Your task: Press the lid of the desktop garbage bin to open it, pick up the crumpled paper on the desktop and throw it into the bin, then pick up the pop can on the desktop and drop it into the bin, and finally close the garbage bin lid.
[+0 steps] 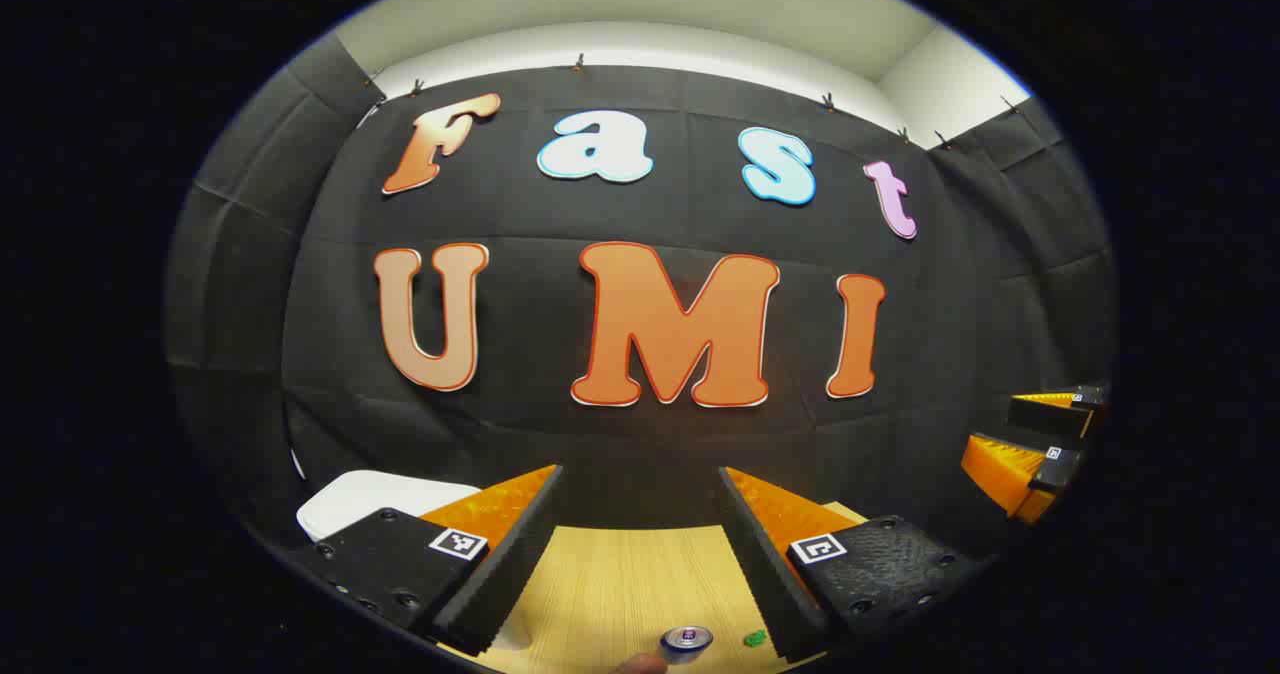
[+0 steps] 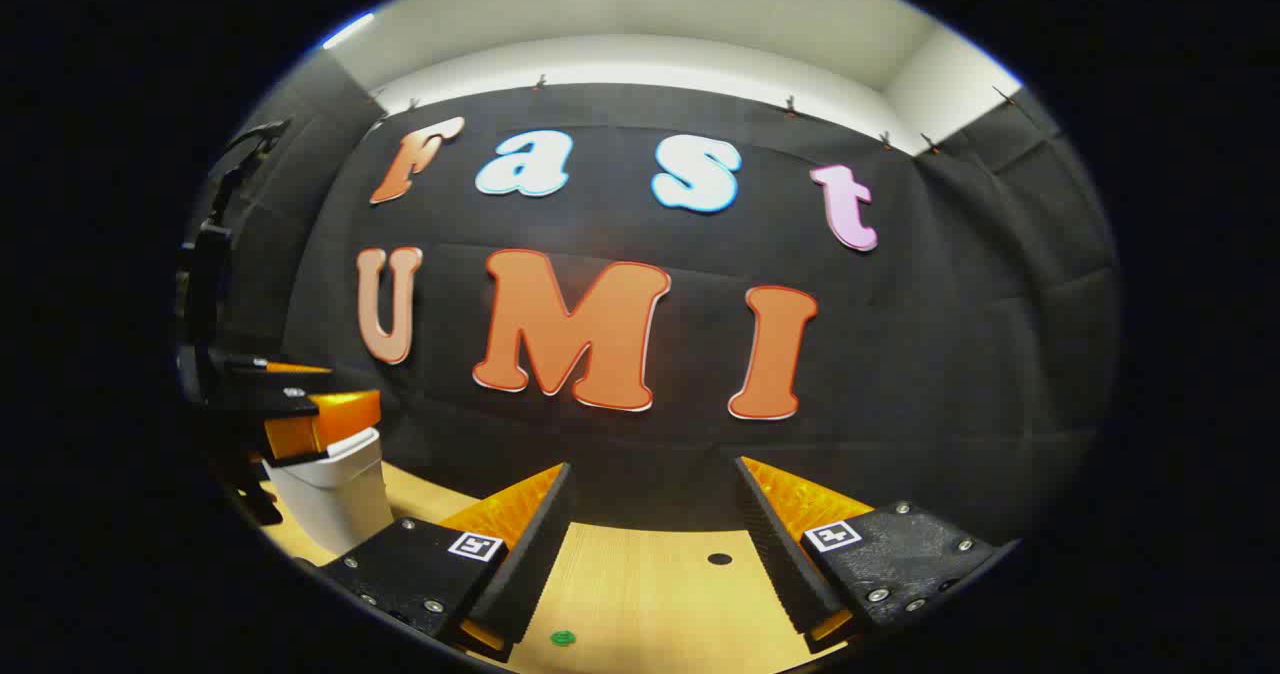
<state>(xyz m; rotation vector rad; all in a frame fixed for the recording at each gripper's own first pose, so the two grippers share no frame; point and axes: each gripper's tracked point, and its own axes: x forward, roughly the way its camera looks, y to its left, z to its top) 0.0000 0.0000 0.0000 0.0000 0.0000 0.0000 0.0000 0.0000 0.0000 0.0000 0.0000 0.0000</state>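
Both grippers, left gripper (image 1: 640,524) and right gripper (image 2: 655,529), hovered above table (image 2: 640,594), jaws wide apart, empty; pop can (image 1: 686,640) near bin (image 2: 335,499).

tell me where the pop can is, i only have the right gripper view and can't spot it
Observer: The left gripper view has it. The pop can sits on the table at the bottom edge of that view, close under the camera, with its round top facing up.
Operator: ok and is the left tool gripping anything right now
Observer: No. In its own view the left tool has its jaws wide open and pressing on nothing. The can is lower in the frame, not pinched.
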